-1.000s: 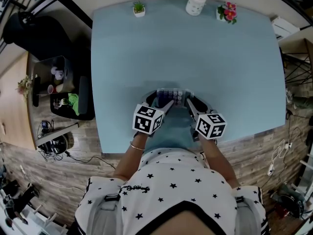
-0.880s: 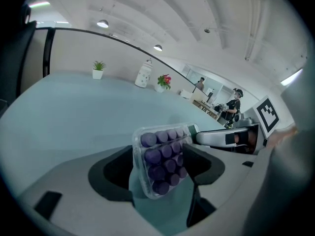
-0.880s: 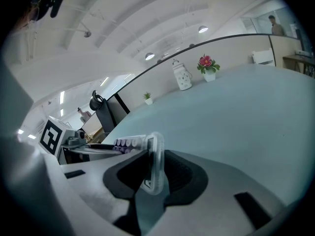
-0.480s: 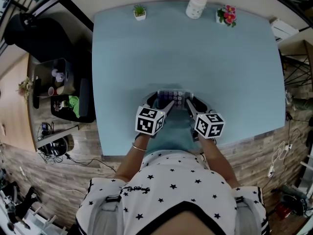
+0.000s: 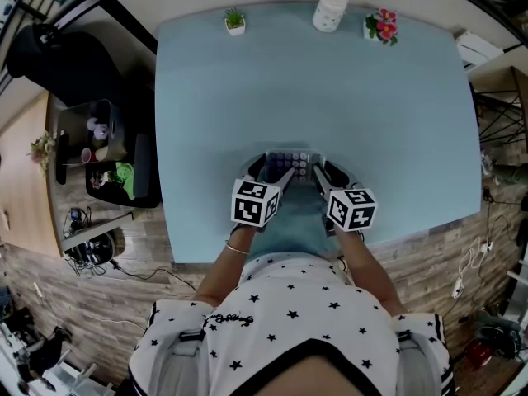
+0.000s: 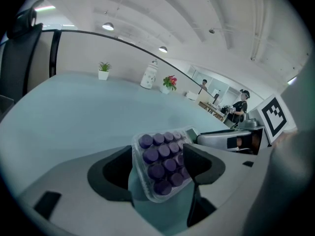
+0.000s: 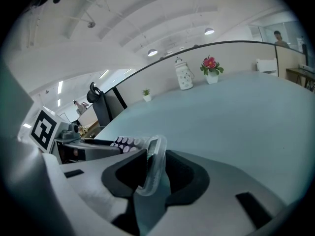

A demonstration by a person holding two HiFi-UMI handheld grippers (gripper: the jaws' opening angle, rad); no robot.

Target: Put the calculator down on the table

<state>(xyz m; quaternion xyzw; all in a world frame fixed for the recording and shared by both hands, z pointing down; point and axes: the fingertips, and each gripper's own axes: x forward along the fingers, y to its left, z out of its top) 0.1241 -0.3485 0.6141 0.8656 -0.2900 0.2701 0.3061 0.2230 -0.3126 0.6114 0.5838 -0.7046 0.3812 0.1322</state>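
the calculator [image 5: 289,160], purple keys under a clear cover, sits close to the near edge of the pale blue tabletop [image 5: 330,89], about midway along that edge, with a gripper at each of its ends. the left gripper [image 6: 160,154] has its jaws clamped on the calculator: one jaw meets the cover's left edge and the other lies over the keys on the right. the right gripper [image 7: 156,155] has just been opening its jaws; they now stand apart, with the calculator's thin clear edge upright between them and a gap on the right side. the calculator looks tilted, and whether it rests on the tabletop cannot be told. along the far edge of the tabletop stand a small green plant [image 5: 235,15], a white jar [image 5: 332,5] and a pot of pink flowers [image 5: 382,21].
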